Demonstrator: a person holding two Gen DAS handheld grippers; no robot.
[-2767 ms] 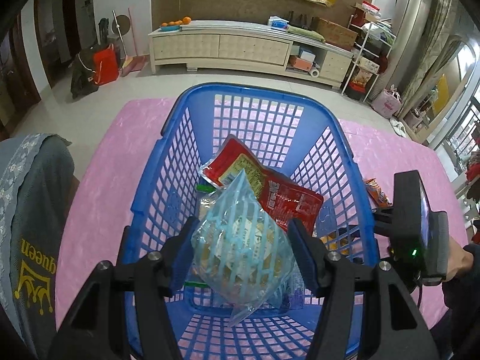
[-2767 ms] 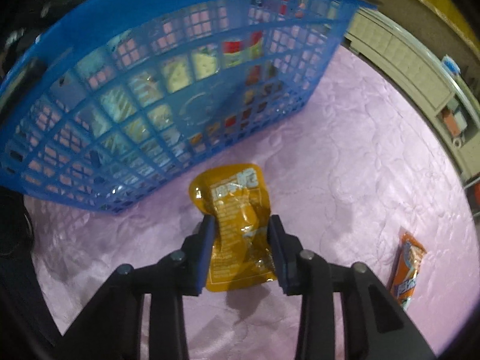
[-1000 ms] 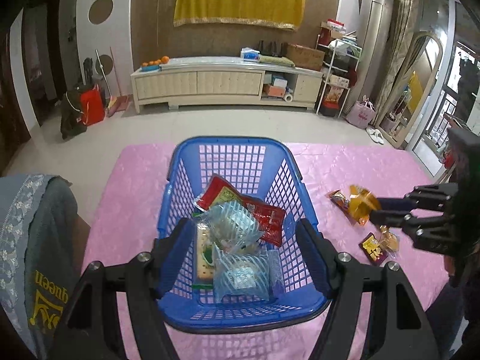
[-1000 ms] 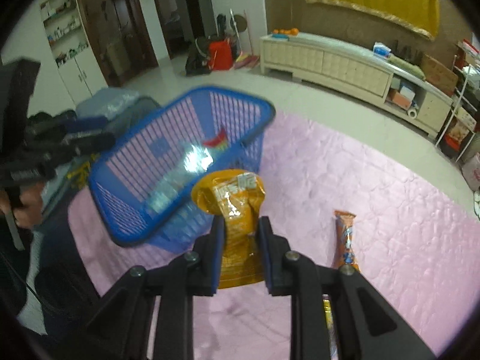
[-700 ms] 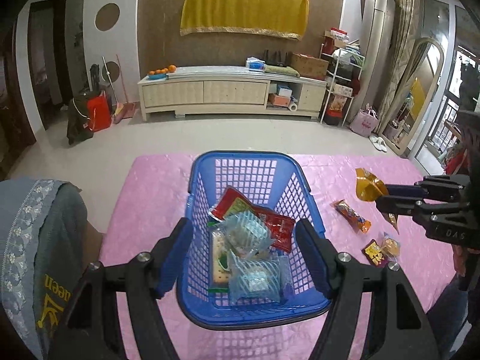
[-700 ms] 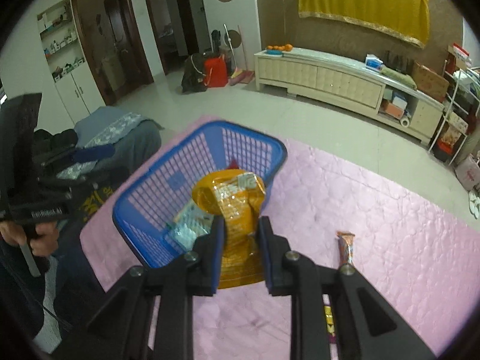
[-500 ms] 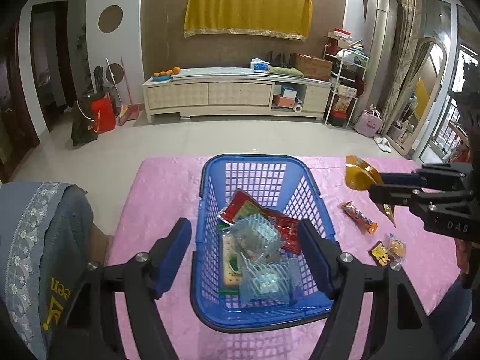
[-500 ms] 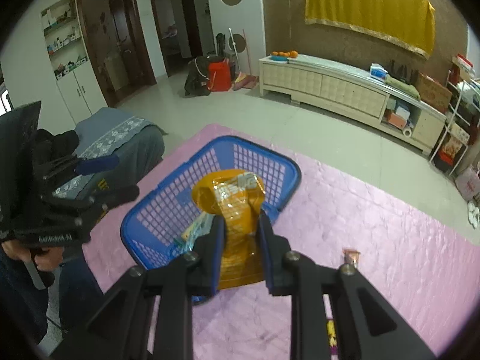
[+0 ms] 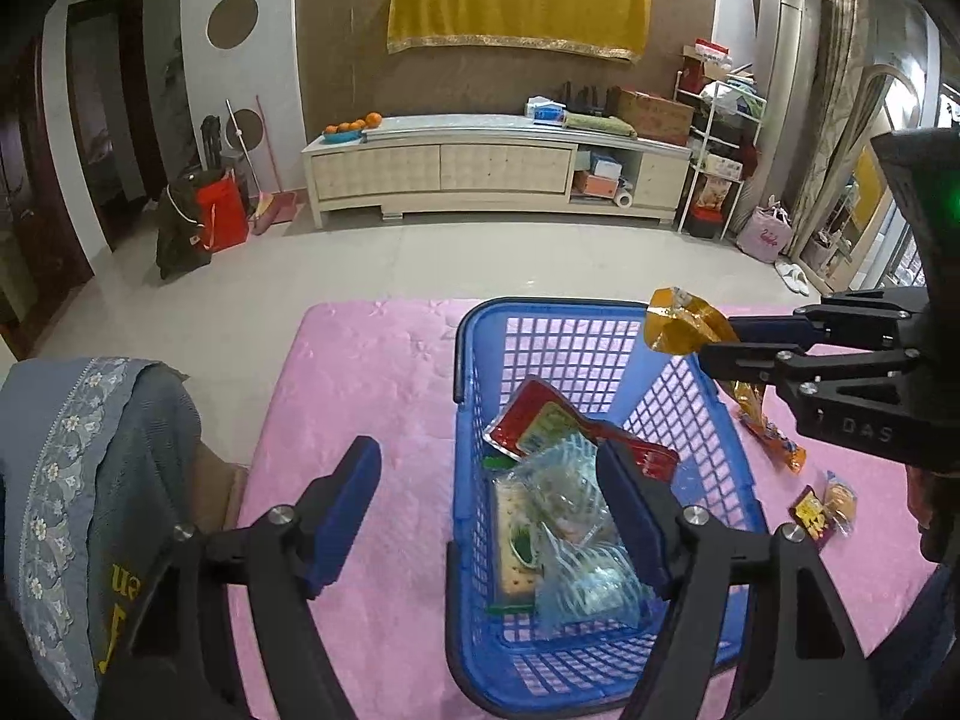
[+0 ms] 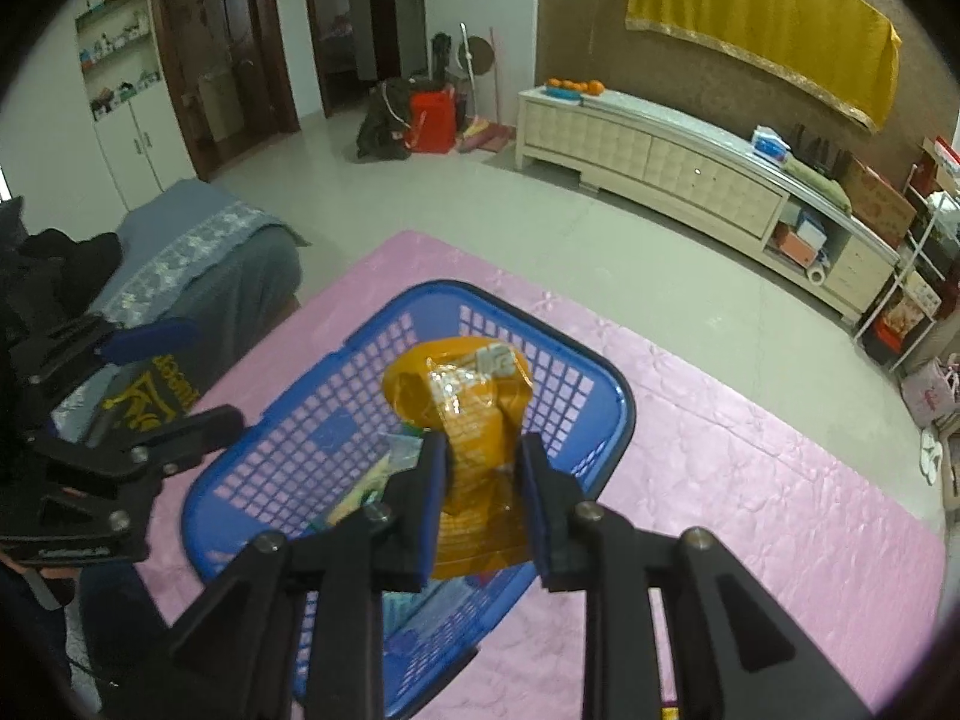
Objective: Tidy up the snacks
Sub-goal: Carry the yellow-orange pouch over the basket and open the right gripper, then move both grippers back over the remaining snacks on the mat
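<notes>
Right gripper [image 10: 483, 468] was clamped on the orange snack pouch [image 10: 474, 420], pads pressing its lower half, the crumpled top standing above the fingertips. In the right wrist view the pouch hung over the blue plastic basket [image 10: 606, 384], covering its middle. Half a second before, the pouch overlapped the basket's near rim only; a second before, it was off to the basket's side, over the pink tablecloth [image 10: 750, 468]. In the left wrist view the same pouch [image 9: 684, 327] sat at the basket's 1 o'clock corner, above the rim [image 9: 540, 306]; earlier it was further out at 3 o'clock over the cloth.

Left gripper [image 9: 489, 510] stood with jaws wide apart and nothing between the pads. Its right pad [image 9: 627, 516] overlapped the basket interior in view; its left pad [image 9: 345, 516] was over the cloth at the basket's 9 o'clock. A second earlier both pads straddled the basket; the basket now sat right of centre in that view.

Basket contents unchanged: red-and-green packet [image 9: 540, 420] at the far end, clear blue-striped bags [image 9: 576, 546] and a cracker pack [image 9: 510, 546] nearer.

On the cloth at the basket's 3 o'clock: long orange snack bar [image 9: 774, 438] and two small packets [image 9: 825, 507], all apart from the basket.
</notes>
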